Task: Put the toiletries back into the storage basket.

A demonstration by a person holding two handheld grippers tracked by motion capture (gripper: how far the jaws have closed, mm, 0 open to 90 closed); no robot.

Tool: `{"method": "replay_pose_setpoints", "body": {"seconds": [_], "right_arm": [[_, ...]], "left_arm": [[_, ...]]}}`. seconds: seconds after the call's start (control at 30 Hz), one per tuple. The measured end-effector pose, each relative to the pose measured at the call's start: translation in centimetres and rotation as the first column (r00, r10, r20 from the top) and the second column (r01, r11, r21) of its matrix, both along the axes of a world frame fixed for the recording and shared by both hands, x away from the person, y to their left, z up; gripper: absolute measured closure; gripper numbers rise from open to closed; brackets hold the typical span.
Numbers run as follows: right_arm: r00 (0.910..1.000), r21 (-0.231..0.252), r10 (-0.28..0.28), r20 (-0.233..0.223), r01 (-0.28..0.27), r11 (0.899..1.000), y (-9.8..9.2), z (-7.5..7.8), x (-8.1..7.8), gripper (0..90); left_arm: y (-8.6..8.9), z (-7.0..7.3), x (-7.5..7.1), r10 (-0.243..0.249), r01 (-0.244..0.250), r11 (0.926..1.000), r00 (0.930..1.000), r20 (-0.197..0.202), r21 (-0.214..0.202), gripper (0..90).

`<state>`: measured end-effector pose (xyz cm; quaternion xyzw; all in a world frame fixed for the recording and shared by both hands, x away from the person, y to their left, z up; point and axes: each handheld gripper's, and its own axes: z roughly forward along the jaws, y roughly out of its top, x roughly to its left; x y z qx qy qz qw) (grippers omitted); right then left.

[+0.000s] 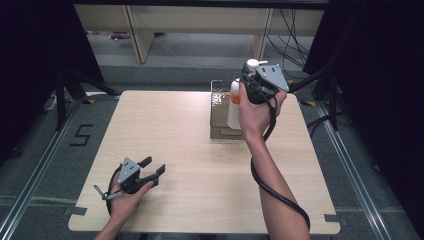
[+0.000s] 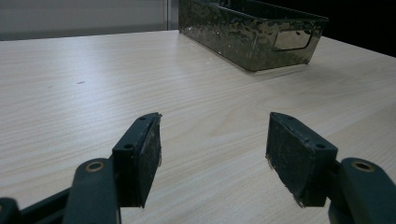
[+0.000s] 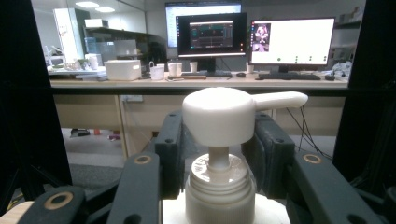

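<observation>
A: Holding tight, the right gripper [image 1: 250, 82] squeezes the white plastic pump bottle [image 1: 234, 105] with the orange label, just under its cap.

B: Where is the bottle?

A: Up in the air, standing straight, right over the shiny dark metal box [image 1: 220, 112] at the far side of the light wooden table [image 1: 170, 150].

B: And the left gripper [image 1: 152, 172]?

A: It rests low near the front left of the table. Its jaws are wide apart and hold nothing. The box is well away from it.
</observation>
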<state>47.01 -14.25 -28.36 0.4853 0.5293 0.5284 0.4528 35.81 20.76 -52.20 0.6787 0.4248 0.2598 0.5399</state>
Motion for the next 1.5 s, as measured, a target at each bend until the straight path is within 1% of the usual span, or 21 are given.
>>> {"method": "replay_pose_setpoints", "body": {"seconds": [0.1, 0.13, 0.23, 0.27, 0.37, 0.4, 0.43, 0.47, 0.5, 0.57, 0.63, 0.67, 0.8, 0.9, 1.03, 1.07, 1.17, 1.2, 1.4, 1.43, 1.5], "right_arm": [[0.9999, 0.005, 0.0, -0.013, 0.0, 1.0, 0.2, -0.1, 0.4, 60.5], [1.0, -0.003, -0.006, -0.007, 0.006, 1.0, 0.2, -0.2, 0.5, 60.5], [0.9998, 0.005, -0.007, -0.02, 0.007, 1.0, 0.3, -0.4, 0.8, 60.5], [0.9997, 0.004, -0.003, -0.025, 0.003, 1.0, 0.4, -0.4, 0.9, 60.5], [0.9996, 0.009, -0.005, -0.028, 0.005, 1.0, 0.5, -0.6, 1.2, 60.5], [0.9995, -0.002, -0.008, -0.03, 0.008, 1.0, 0.5, -0.7, 1.3, 60.5], [0.9993, 0.01, -0.01, -0.037, 0.01, 1.0, 0.6, -0.8, 1.4, 60.5], [0.9993, 0.0, -0.011, -0.036, 0.011, 1.0, 0.5, -0.9, 1.5, 60.5], [0.9994, 0.002, -0.006, -0.034, 0.006, 1.0, 0.5, -0.9, 1.6, 60.5], [0.9992, -0.009, -0.01, -0.038, 0.01, 1.0, 0.5, -1.1, 1.8, 60.5], [0.9989, -0.001, -0.012, -0.045, 0.012, 1.0, 0.5, -1.2, 1.9, 60.5], [0.9989, -0.008, -0.016, -0.045, 0.015, 1.0, 0.5, -1.2, 2.0, 60.5], [0.9986, -0.007, -0.017, -0.05, 0.017, 1.0, 0.5, -1.5, 2.3, 60.5], [0.9986, -0.01, -0.013, -0.052, 0.013, 1.0, 0.5, -1.4, 2.3, 60.5], [0.9985, -0.014, -0.022, -0.05, 0.021, 1.0, 0.6, -1.4, 2.5, 60.5], [0.9984, -0.005, -0.019, -0.053, 0.018, 1.0, 0.6, -1.5, 2.5, 60.5], [0.9984, -0.015, -0.018, -0.053, 0.017, 1.0, 0.6, -1.6, 2.6, 60.5], [0.9981, -0.007, -0.019, -0.059, 0.019, 1.0, 0.7, -1.6, 2.6, 60.5], [0.9977, -0.014, -0.018, -0.066, 0.017, 1.0, 0.7, -1.8, 2.9, 60.5], [0.9977, -0.023, -0.023, -0.064, 0.021, 1.0, 0.6, -1.9, 2.9, 60.5], [0.9973, -0.014, -0.02, -0.071, 0.02, 1.0, 0.6, -2.0, 2.9, 60.5]], "left_arm": [[0.0, 0.0, 0.0, -0.002, 0.002, 1.0, 1.0, 0.001, 0.0, 35.1], [0.0, 0.0, 0.0, 0.0, 0.0, 1.0, 1.0, 0.0, 0.001, 35.1], [0.0, 0.0, 0.0, -0.001, 0.001, 1.0, 1.0, -0.003, -0.001, 35.1], [0.0, -0.1, 0.1, -0.008, 0.008, 0.9999, 0.9999, 0.007, -0.012, 35.1], [0.0, -0.1, 0.1, -0.008, 0.008, 0.9999, 0.9999, 0.008, -0.015, 35.0], [0.0, -0.1, 0.1, -0.008, 0.009, 0.9998, 0.9999, 0.008, -0.015, 35.0], [0.0, -0.1, 0.1, -0.008, 0.009, 0.9998, 0.9999, 0.008, -0.016, 35.0], [0.0, -0.1, 0.1, -0.009, 0.009, 0.9998, 0.9999, 0.007, -0.016, 35.0], [0.0, -0.1, 0.1, -0.007, 0.007, 0.9998, 1.0, 0.007, -0.016, 35.0], [0.0, -0.1, 0.1, -0.009, 0.009, 0.9998, 0.9999, 0.008, -0.015, 35.0], [0.0, -0.1, 0.1, -0.009, 0.009, 0.9999, 0.9999, 0.008, -0.013, 35.0], [0.0, -0.1, 0.1, -0.007, 0.007, 0.9999, 1.0, 0.007, -0.014, 35.0], [0.0, -0.1, 0.1, -0.008, 0.009, 0.9999, 0.9999, 0.009, -0.014, 35.0], [0.0, -0.1, 0.1, -0.008, 0.008, 0.9999, 0.9999, 0.009, -0.013, 35.0], [0.0, -0.1, 0.1, -0.009, 0.009, 0.9998, 0.9999, 0.008, -0.015, 35.0], [0.0, -0.1, 0.1, -0.01, 0.01, 0.9998, 0.9999, 0.008, -0.015, 35.0], [0.0, -0.1, 0.1, -0.009, 0.009, 0.9999, 0.9999, 0.008, -0.013, 35.0], [0.0, -0.1, 0.1, -0.01, 0.01, 0.9998, 0.9999, 0.009, -0.014, 35.0], [0.0, -0.1, 0.1, -0.011, 0.011, 0.9998, 0.9999, 0.007, -0.014, 35.0], [0.0, -0.1, 0.1, -0.011, 0.011, 0.9998, 0.9999, 0.008, -0.014, 35.1], [0.0, -0.1, 0.1, -0.01, 0.011, 0.9998, 0.9999, 0.007, -0.016, 35.0]]}}
